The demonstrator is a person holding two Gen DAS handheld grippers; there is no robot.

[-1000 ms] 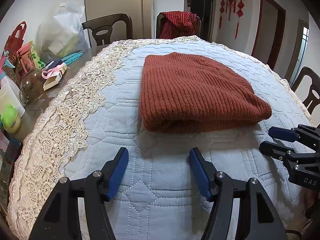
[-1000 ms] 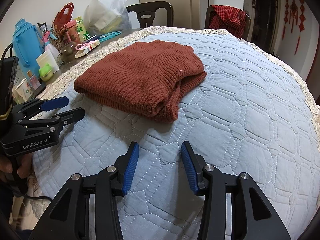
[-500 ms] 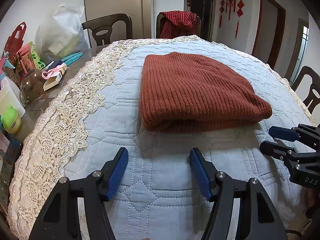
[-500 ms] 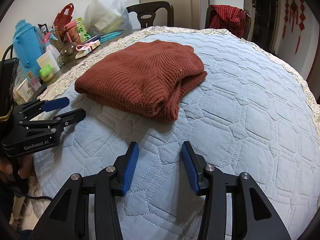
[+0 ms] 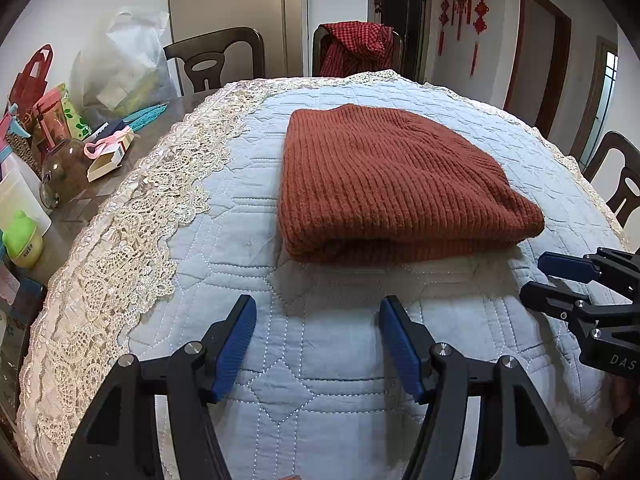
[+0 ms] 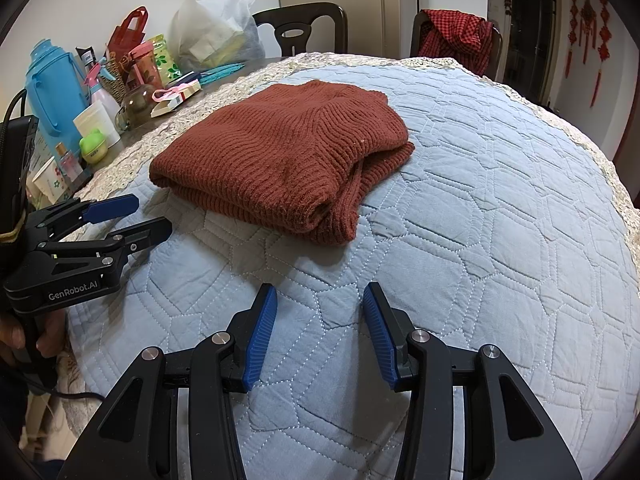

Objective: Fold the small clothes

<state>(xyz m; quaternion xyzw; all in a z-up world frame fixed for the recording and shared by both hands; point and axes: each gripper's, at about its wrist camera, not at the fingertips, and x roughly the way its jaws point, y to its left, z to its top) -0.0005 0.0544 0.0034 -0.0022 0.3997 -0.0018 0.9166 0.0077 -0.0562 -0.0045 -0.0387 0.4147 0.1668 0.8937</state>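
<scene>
**Hovering with both grippers empty, sweater already folded**

Left gripper (image 5: pixel 316 340) has its jaws spread, nothing between the blue pads, quilt visible through the gap. Right gripper (image 6: pixel 318 328) is the same: spread, narrower gap, empty. Both sit at the near edge of the table, pointed down and forward, apart from the garment.

The rust knit sweater (image 5: pixel 384 184) lies mid-table on the blue quilted cover (image 6: pixel 500 208), folded into a thick rectangle. In the right wrist view the right end shows loose layers and a tucked-in flap (image 6: pixel 372 168), not fully squared.

Judgement: fold looks essentially done; maybe a tidy-up or move is left.

Risks:
- Pinching only the top layer would peel the fold open; the knit is bulky and slack.
- Ribbed pads could snag the knit or catch the quilt underneath and drag both.
- Pushing the bundle left heads toward the lace border (image 5: pixel 132 240) and the clutter by the glass jar (image 5: pixel 60 176).

Readable text: "GenRobot.AI" on the left gripper body (image 6: pixel 72 285); "DAS" on the right gripper body (image 5: pixel 622 362), the rest cut off. Print on the green lidded cup (image 5: pixel 22 236) is too small to read.
</scene>
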